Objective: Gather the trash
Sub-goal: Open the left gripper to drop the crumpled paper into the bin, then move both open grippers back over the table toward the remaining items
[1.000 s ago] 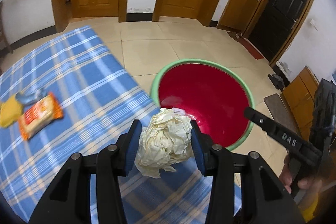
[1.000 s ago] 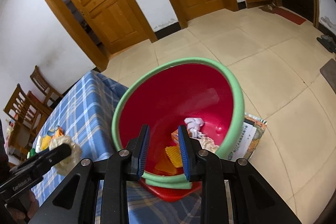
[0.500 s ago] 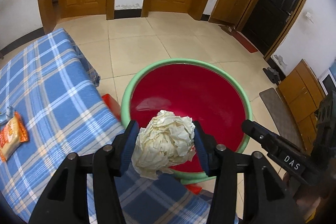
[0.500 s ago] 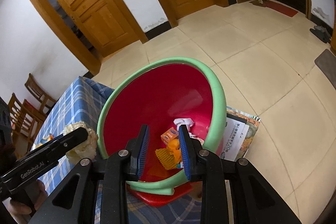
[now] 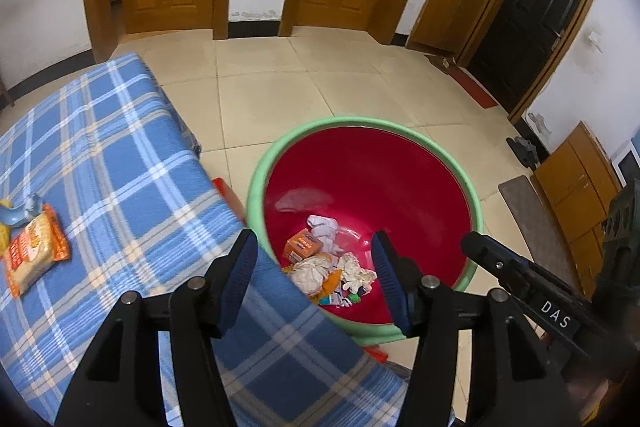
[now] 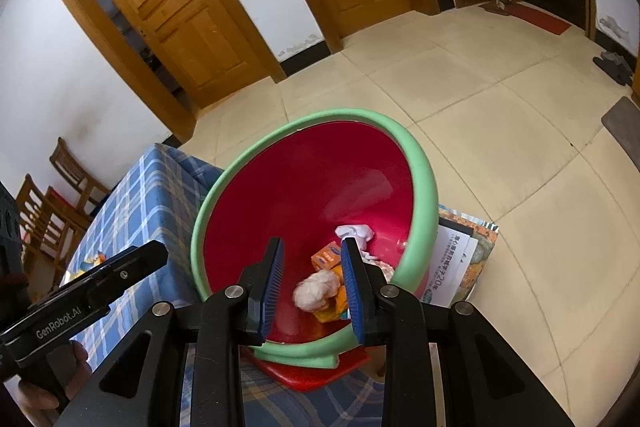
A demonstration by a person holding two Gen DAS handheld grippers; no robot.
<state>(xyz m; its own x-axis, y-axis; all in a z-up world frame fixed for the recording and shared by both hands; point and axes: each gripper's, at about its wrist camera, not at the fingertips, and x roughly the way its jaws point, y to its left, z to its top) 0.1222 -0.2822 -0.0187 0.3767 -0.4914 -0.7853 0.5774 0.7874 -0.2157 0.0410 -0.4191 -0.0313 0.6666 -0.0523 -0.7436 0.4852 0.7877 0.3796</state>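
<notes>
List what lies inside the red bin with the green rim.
Inside the bin lie a crumpled paper ball, a small orange box, a white tissue and mixed wrappers. Whatever lies beneath this pile is covered.

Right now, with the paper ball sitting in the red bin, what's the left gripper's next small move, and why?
Probably swing the left gripper back over the blue plaid tablecloth toward the orange snack packet. Its jaws are opening with nothing between them, the crumpled paper ball lies in the red bin with the other trash, and the packet is the nearest piece left on the table.
</notes>
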